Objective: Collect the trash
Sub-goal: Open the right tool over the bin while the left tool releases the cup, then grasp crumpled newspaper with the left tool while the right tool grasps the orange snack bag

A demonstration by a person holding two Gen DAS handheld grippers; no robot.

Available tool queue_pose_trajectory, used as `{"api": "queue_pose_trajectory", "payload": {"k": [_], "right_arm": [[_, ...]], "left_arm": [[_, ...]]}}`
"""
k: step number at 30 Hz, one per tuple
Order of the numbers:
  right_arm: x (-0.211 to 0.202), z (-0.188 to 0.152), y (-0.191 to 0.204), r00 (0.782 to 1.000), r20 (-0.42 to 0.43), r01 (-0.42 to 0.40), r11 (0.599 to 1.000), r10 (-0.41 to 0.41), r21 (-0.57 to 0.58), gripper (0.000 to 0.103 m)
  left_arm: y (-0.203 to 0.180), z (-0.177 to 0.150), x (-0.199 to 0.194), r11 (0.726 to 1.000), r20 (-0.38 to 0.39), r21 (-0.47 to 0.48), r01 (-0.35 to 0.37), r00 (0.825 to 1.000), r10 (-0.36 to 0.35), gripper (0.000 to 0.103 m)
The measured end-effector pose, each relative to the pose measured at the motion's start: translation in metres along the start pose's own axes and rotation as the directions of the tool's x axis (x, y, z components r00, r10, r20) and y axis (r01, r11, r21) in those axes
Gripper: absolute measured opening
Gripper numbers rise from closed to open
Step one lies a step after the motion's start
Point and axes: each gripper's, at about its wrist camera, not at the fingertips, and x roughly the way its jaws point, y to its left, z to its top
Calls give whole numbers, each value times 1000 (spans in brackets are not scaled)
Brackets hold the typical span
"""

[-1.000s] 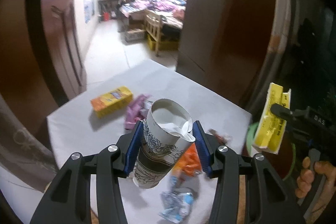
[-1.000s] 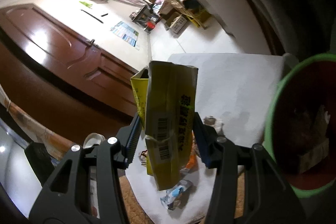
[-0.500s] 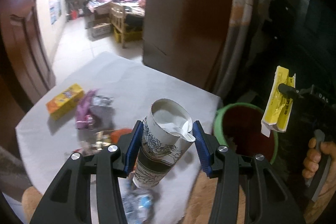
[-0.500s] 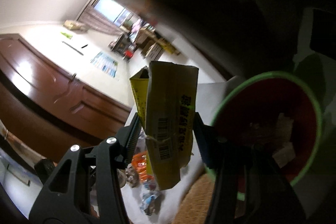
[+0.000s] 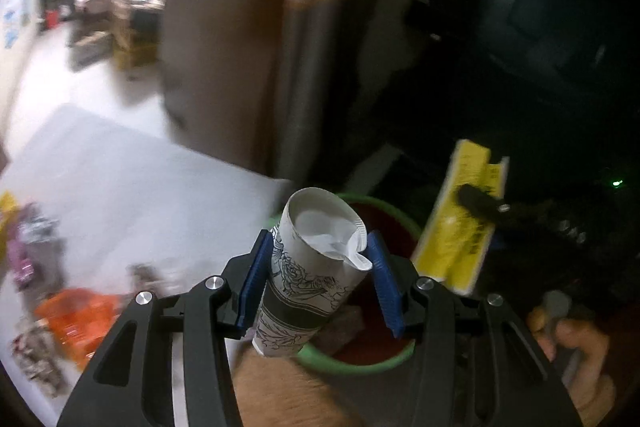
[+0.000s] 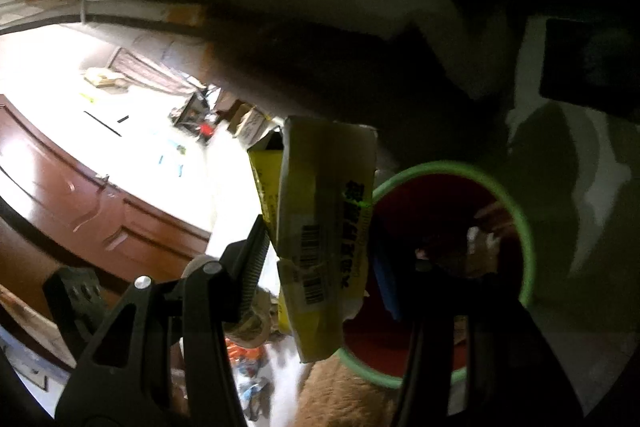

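A white paper cup (image 5: 304,291) with a black flower print and crumpled tissue inside sits tilted between the blue pads of my left gripper (image 5: 318,239). Its jaws are opening slightly, and the pads still touch the cup. The cup hangs over the near rim of a green-rimmed bin (image 5: 360,367) with a dark red inside. My right gripper (image 6: 320,235) holds a flattened yellow carton (image 6: 320,187) upright beside the bin's rim (image 6: 528,247). Its jaws are opening, with the carton still between the pads. In the left wrist view the carton (image 5: 452,239) hangs over the bin's far right side.
A white-covered table (image 5: 120,187) lies left of the bin, with an orange wrapper (image 5: 76,315) and a purple wrapper (image 5: 20,255) on it. Scraps lie inside the bin. A hand (image 5: 580,347) grips the right handle. Dark furniture stands behind, a wooden door (image 6: 80,195) to the left.
Both grippers swung right from the table to the bin, carrying the cup and the carton. The bin now fills the right wrist view and sits under the cup.
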Motion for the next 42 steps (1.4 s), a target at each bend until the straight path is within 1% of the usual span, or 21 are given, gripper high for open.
{"api": "queue_pose_trajectory", "payload": {"k": [1, 2, 3, 6, 8, 10, 14, 16, 19, 22, 23, 25, 27, 29, 31, 33, 34, 35, 36, 40, 42], "right_arm": [[-2, 1, -2, 1000, 9, 28, 1000, -28, 2, 53], [-4, 1, -4, 999, 13, 48, 999, -48, 6, 63], [-5, 2, -6, 998, 14, 64, 998, -64, 15, 71], [-6, 0, -2, 996, 25, 82, 997, -82, 1, 71], [-4, -2, 5, 995, 26, 92, 995, -92, -22, 71], [2, -5, 14, 997, 16, 72, 997, -71, -40, 71], [22, -13, 37, 998, -33, 51, 994, -54, -93, 71], [36, -21, 51, 997, -73, 30, 993, -39, -115, 71], [52, -33, 69, 992, -125, 8, 989, -26, -148, 71], [70, -48, 91, 983, -183, -16, 981, -20, -191, 71], [74, -52, 96, 981, -195, -22, 979, -18, -201, 71], [84, -62, 109, 974, -226, -35, 973, -17, -227, 71], [91, -73, 121, 967, -253, -45, 967, -21, -252, 71], [101, -82, 134, 958, -285, -56, 958, -28, -282, 71], [107, -93, 145, 950, -311, -62, 949, -39, -309, 71], [112, -104, 155, 941, -334, -66, 941, -52, -333, 73], [115, -111, 161, 935, -351, -72, 935, -58, -348, 73], [118, -115, 165, 930, -362, -79, 930, -61, -360, 73], [120, -121, 170, 926, -371, -84, 924, -66, -374, 73], [129, -139, 183, 908, -409, -97, 903, -92, -419, 73], [137, -147, 188, 897, -428, -100, 892, -111, -441, 73]], "left_arm": [[-4, 2, 3, 1000, -4, 12, -6, 1000, 6, 64], [-8, 4, 5, 999, 2, 26, -31, 1000, 31, 82], [-10, 5, 3, 998, 26, 28, -54, 998, 53, 84], [-3, -1, -5, 999, 41, 8, -41, 998, 40, 84], [9, -7, -15, 998, 33, -5, -70, 997, 70, 84], [23, -12, -27, 995, 47, -23, -95, 994, 96, 84], [57, -27, -54, 979, 56, -55, -196, 978, 200, 84], [80, -37, -69, 965, 59, -80, -250, 965, 255, 84], [124, -54, -94, 923, 47, -134, -361, 928, 370, 83], [174, -79, -113, 861, 18, -215, -461, 880, 475, 83], [193, -90, -117, 833, -14, -260, -488, 864, 502, 82], [223, -106, -119, 787, -78, -344, -513, 850, 520, 82], [246, -118, -119, 755, -117, -409, -513, 850, 514, 82], [260, -128, -114, 737, -145, -447, -507, 854, 500, 82], [269, -133, -105, 730, -159, -474, -492, 863, 479, 82], [279, -138, -91, 735, -179, -478, -480, 873, 453, 82], [283, -140, -83, 735, -196, -476, -483, 873, 447, 73], [288, -146, -75, 731, -232, -475, -490, 871, 433, 54], [291, -150, -71, 734, -244, -483, -478, 878, 412, 50], [289, -155, -84, 748, -196, -502, -435, 899, 391, 40], [287, -153, -96, 746, -161, -509, -429, 899, 407, 40]]}}
